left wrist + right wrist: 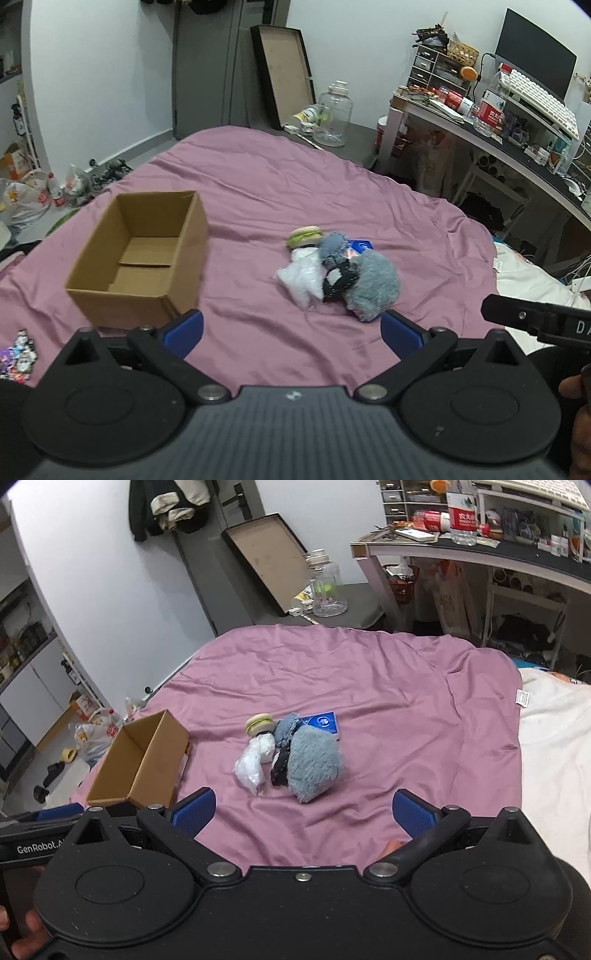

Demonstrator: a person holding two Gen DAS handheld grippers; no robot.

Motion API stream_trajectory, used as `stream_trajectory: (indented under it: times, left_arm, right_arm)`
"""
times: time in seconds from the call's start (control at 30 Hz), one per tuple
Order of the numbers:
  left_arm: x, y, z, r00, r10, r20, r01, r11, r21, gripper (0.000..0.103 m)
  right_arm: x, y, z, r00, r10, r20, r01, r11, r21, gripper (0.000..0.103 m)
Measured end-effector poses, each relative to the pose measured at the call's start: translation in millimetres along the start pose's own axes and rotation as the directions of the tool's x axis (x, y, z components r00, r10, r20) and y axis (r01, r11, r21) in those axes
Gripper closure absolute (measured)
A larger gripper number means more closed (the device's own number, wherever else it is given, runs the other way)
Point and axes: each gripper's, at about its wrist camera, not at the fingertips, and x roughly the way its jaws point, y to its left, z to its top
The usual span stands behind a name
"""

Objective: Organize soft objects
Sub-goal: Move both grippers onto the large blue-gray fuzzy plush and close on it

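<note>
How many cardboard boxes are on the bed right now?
1. The open brown cardboard box sits empty on the purple bedsheet, left of the pile of soft things. No other shows, though the bed's near part is hidden.

1 open brown cardboard box (140, 254); 2 fluffy grey-blue plush toys (373, 286); 1 burger-shaped plush (304, 236); 1 clear crinkled plastic bag (301, 282); 1 flat blue packet (323, 722).

Both wrist cams sit above the near end of the bed (258, 177), looking down-forward. Left view is offset left. Shared: cardboard box (140, 254), soft pile (291, 757).
</note>
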Motion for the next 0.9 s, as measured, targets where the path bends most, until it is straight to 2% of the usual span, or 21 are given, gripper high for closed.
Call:
stream_trajectory:
  times: [0.3,0.37,0.5,0.73,0.9]
  left_arm:
    - [35,-17,14,0.999,-0.041,-0.002,0.041,0.999,-0.016,0.003]
    - [42,-20,18,0.999,-0.050,-0.004,0.050,0.999,-0.019,0.006]
    - [57,-26,25,0.998,-0.059,-0.011,0.058,0.998,-0.024,0.008]
    - [87,-42,34,0.998,-0.054,-0.039,0.054,0.998,0.019,0.009]
    - [106,-56,40,0.997,-0.055,-0.047,0.057,0.998,0.037,0.019]
  right_arm:
    - [34,-25,11,1.000,0.014,-0.022,-0.011,0.995,0.098,0.001]
    - [41,-32,13,0.999,0.025,-0.028,-0.022,0.991,0.131,0.006]
    - [55,-45,16,0.999,0.021,-0.030,-0.015,0.978,0.206,0.007]
    - [76,-68,13,0.999,0.034,-0.018,-0.026,0.933,0.360,0.016]
    - [88,-84,15,1.000,0.000,0.004,-0.002,0.894,0.449,0.016]
